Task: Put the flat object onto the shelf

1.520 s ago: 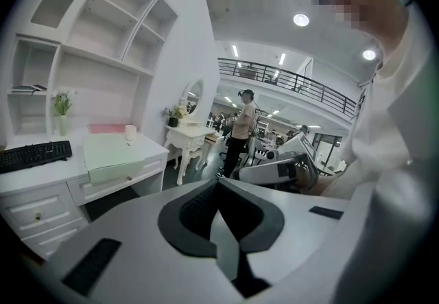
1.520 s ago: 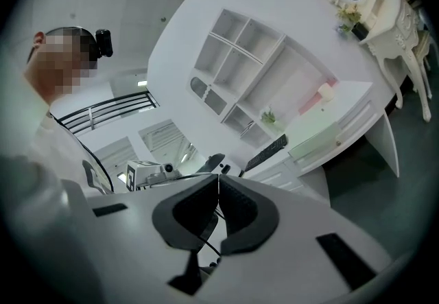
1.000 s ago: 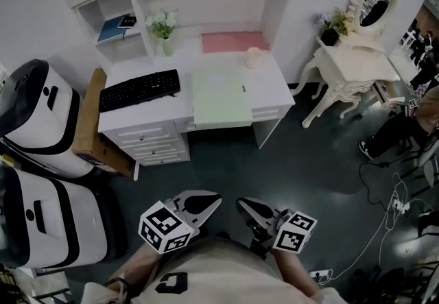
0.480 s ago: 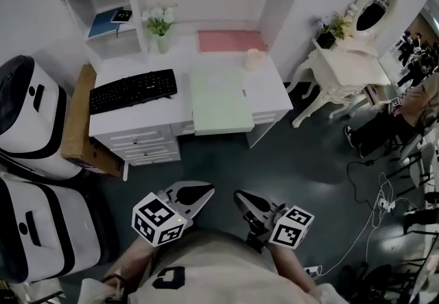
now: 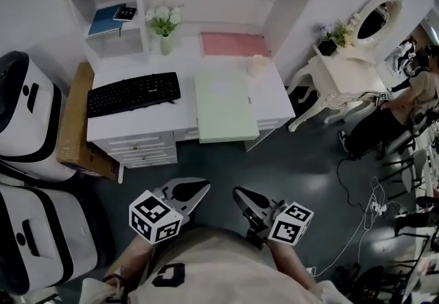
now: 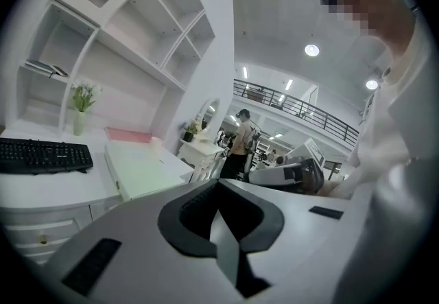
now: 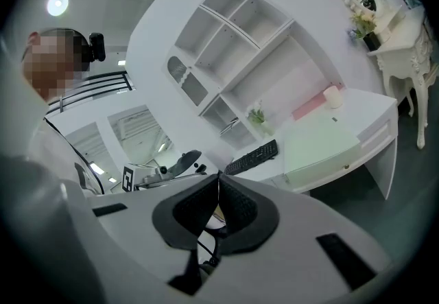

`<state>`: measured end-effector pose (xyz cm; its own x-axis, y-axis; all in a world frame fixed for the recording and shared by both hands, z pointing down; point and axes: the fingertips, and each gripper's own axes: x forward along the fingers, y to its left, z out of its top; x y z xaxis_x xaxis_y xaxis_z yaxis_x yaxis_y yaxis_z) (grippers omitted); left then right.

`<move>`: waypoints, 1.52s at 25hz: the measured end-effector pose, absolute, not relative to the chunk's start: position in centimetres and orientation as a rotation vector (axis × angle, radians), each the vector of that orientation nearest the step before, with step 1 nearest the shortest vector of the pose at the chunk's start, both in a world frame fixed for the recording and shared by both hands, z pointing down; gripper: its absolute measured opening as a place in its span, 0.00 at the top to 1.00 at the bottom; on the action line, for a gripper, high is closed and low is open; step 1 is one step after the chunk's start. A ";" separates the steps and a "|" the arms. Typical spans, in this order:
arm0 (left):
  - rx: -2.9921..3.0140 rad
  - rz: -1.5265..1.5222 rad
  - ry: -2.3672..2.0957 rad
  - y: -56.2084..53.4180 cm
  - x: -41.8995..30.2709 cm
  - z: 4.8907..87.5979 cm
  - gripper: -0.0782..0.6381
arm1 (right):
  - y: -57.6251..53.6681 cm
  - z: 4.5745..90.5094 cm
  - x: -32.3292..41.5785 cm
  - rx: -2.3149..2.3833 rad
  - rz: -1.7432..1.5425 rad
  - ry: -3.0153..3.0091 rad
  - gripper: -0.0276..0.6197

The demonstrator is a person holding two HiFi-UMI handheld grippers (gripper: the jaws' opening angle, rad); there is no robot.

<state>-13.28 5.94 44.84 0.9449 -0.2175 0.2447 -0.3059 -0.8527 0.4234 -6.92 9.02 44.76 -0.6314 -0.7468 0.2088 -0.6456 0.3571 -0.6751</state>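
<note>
Lying flat on the white desk point(image 5: 185, 71), the flat object point(image 5: 225, 107) is a thin, plain, pale green rectangular panel with a small dark mark near its right edge. Its near end juts out past the desk's front edge. It sits well ahead of the left tongs point(image 5: 204, 188) and the right tongs point(image 5: 236, 192), roughly in line with the gap between them, with dark floor point(image 5: 309, 179) in between. A black keyboard point(image 5: 134, 93) lies just beside it, ahead and to the left of the left tongs, and a pink mat point(image 5: 234, 44) lies beyond it. The shelf point(image 5: 113, 2), holding a blue book point(image 5: 104, 20), stands farther ahead and to the left. The left tongs have their jaws closed tip to tip with nothing between them. The right tongs are likewise pressed together and empty. Both hang close to the person's body, touching nothing.
</note>
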 end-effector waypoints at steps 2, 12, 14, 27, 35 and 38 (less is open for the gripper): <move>2.621 0.249 -0.378 5.0 -13.9 45.0 0.87 | 8.1 44.9 -7.3 -1.285 -1.144 2.465 0.92; 2.592 0.233 -0.362 2.1 -15.4 45.6 0.87 | 5.4 44.9 -9.2 -1.282 -1.176 2.465 0.92; 2.593 0.234 -0.354 1.8 -15.3 45.7 0.87 | 5.1 45.1 -9.2 -1.283 -1.191 2.447 0.92; 2.571 0.252 -0.411 0.7 -14.7 46.1 0.87 | 3.1 46.5 -7.8 -1.192 -1.348 2.336 0.92; 2.546 0.286 -0.456 -0.8 -13.1 46.4 0.87 | 1.1 48.4 -5.3 -1.138 -1.509 2.200 0.92; 2.542 0.298 -0.469 -1.3 -12.5 46.5 0.87 | 0.2 48.8 -4.8 -1.101 -1.555 2.167 0.92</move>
<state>-12.54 -1.33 46.47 0.9154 -0.2681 0.3001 -0.3856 -0.7977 0.4636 -4.82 0.22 48.83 -0.6812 -0.7000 0.2144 -0.4272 0.1423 -0.8929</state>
